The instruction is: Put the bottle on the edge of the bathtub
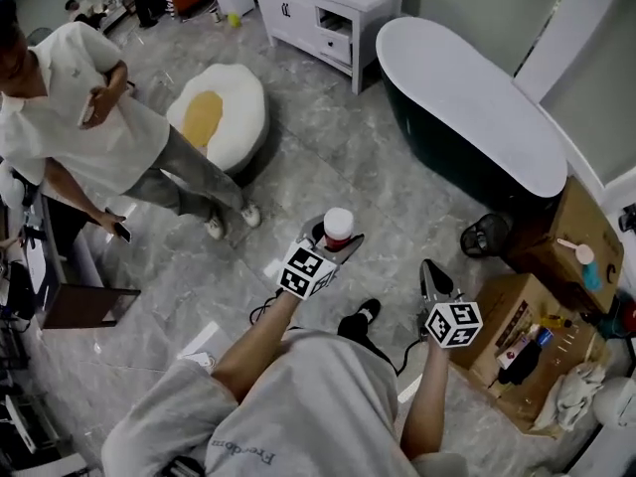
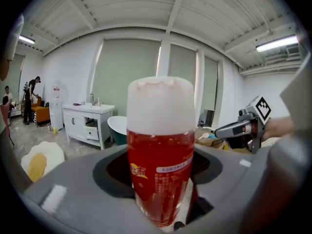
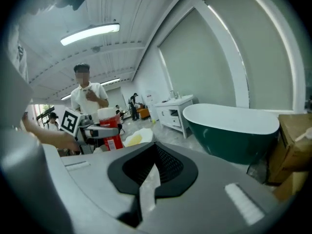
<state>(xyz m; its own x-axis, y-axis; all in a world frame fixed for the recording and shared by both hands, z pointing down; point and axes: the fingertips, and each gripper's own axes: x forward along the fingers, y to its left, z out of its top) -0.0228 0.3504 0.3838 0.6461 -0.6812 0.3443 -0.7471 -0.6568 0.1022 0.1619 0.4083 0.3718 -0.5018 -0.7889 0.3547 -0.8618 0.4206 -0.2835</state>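
The bottle (image 2: pixel 161 150) has a clear body full of red liquid, a wide white cap, and a printed label with a yellow mark and small white text. It stands upright between the fingers of the left gripper (image 2: pixel 161 179), which are clamped on its lower part. In the head view it is in the air above the grey marble floor (image 1: pixel 328 157), well apart from the bathtub (image 1: pixel 437 142). The bathtub is dark green outside and white inside, and it stands near the white vanity cabinet (image 1: pixel 328 8). The right gripper (image 1: pixel 429 266) is beside the left one; its fingers are together and nothing is between them. On the right side, an open cardboard box (image 1: pixel 487 316) holds several small bottles and tubes, among them a dark bottle (image 1: pixel 522 361) with a light label; the others are too small to tell. A second cardboard box (image 1: pixel 556 217) stands between it and the bathtub, and a light blue item with a white top (image 1: pixel 584 261) lies on this box.
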